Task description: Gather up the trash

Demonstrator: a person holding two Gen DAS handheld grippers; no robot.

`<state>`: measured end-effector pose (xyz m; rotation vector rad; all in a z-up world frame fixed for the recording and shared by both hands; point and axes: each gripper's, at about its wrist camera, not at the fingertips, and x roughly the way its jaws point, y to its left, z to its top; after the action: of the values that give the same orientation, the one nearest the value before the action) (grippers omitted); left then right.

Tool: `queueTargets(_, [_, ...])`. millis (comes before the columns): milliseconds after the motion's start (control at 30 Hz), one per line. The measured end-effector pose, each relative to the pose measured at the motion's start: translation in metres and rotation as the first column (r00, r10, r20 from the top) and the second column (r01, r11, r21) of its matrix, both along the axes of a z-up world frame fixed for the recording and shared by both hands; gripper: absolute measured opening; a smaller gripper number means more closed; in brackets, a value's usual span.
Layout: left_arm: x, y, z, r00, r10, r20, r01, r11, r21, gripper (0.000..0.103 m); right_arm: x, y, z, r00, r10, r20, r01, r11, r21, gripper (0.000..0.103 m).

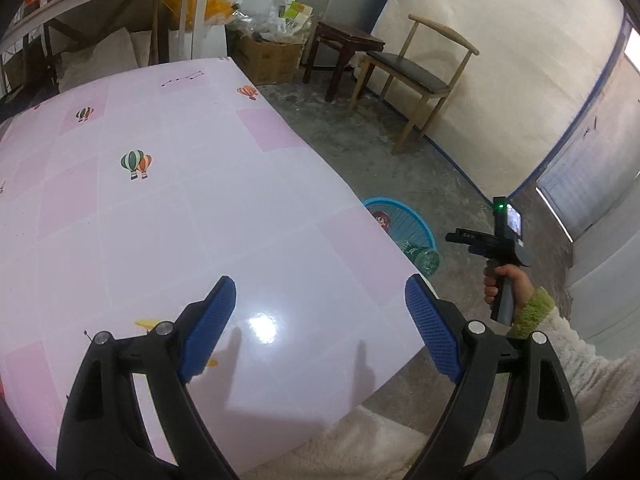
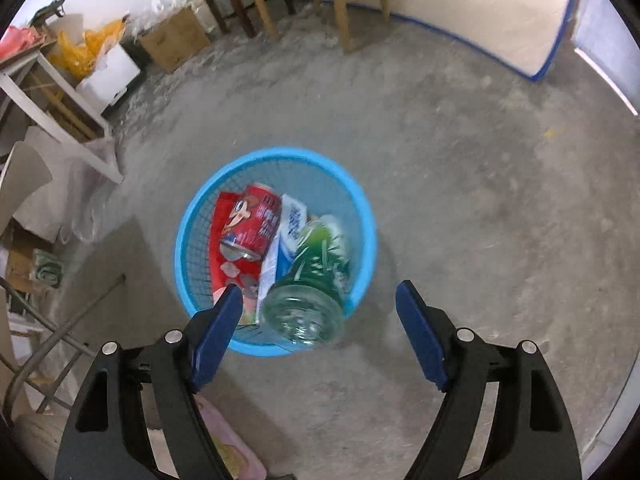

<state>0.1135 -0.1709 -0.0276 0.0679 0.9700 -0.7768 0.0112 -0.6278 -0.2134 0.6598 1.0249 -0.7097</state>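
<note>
A blue mesh basket [image 2: 360, 204] stands on the concrete floor. In it lie a red can [image 2: 252, 220], a red wrapper [image 2: 224, 208], a white and blue carton [image 2: 290, 220] and a green-labelled clear bottle [image 2: 312, 292] that sticks out over the rim. My right gripper [image 2: 320, 320] is open and empty, above the basket's near side. My left gripper [image 1: 320, 316] is open and empty over the pink table [image 1: 160, 200]. In the left wrist view the basket [image 1: 404, 216] shows past the table's edge, with the right gripper [image 1: 456, 238] held above it.
A wooden chair [image 1: 416, 72] and a dark stool [image 1: 344, 48] stand by the far wall. A cardboard box [image 1: 268, 56] with bags sits beside a white shelf table [image 2: 52, 80]. Metal chair legs [image 2: 60, 328] are at the left of the basket.
</note>
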Motion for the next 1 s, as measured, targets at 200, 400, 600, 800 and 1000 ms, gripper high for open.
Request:
queueTargets(200, [-0.019, 0.01, 0.012, 0.997, 0.031, 0.072, -0.028, 0.999, -0.039, 0.084, -0.042, 0.053, 0.074, 0.985, 0.062, 0.162, -0.04, 0.99, -0.134, 0.077])
queueTargets(400, [-0.053, 0.028, 0.026, 0.976, 0.154, 0.153, -0.145, 0.987, -0.074, 0.093, -0.077, 0.159, 0.162, 0.909, 0.298, 0.292, -0.2, 0.926, -0.321, 0.091])
queueTargets(600, [-0.082, 0.041, 0.046, 0.931, 0.258, 0.26, -0.257, 0.966, -0.036, 0.095, -0.1, 0.249, 0.217, 0.826, 0.475, 0.304, -0.292, 0.821, -0.49, 0.097])
queueTargets(800, [-0.103, 0.051, 0.072, 0.85, 0.371, 0.373, -0.391, 0.92, -0.022, 0.094, -0.11, 0.307, 0.251, 0.805, 0.513, 0.299, -0.265, 0.761, -0.592, 0.097])
queueTargets(1000, [-0.09, 0.048, 0.046, 0.89, 0.409, 0.203, -0.437, 0.892, 0.119, 0.094, -0.101, 0.337, 0.235, 0.844, 0.511, 0.162, -0.349, 0.752, -0.559, 0.097])
